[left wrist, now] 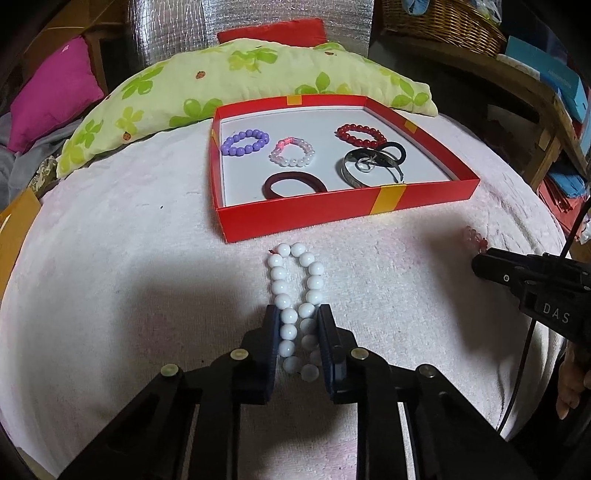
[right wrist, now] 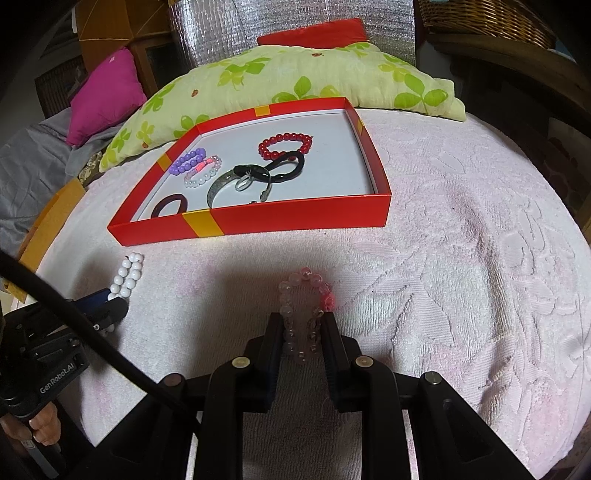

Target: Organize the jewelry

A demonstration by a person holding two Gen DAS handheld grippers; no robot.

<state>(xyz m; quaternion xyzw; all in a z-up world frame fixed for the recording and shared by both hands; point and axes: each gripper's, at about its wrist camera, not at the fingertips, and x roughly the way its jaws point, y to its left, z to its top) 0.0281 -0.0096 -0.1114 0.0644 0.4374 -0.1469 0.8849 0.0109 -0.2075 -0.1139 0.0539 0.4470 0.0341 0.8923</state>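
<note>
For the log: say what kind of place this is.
Probably a bedroom, or another soft-furnished home room: a leaf-print pillow and magenta cushion lie beyond the pink towel, with a wicker basket nearby.

We see a white bead bracelet [left wrist: 295, 306] lying on the pale towel just in front of the red tray [left wrist: 332, 218], squeezed into a long narrow loop that points toward it. To its right lies a translucent pink bead bracelet [right wrist: 304, 314] with one coral flower bead, also pinched narrow. Inside the tray, on its white floor, rest a purple bead bracelet [left wrist: 244, 142], a pink-and-white bead bracelet [left wrist: 292, 152], a red bead bracelet [left wrist: 360, 134], a dark maroon hair band [left wrist: 294, 184], a black hair band [left wrist: 392, 150] and a silver bangle [left wrist: 364, 170] touching the black band.
</note>
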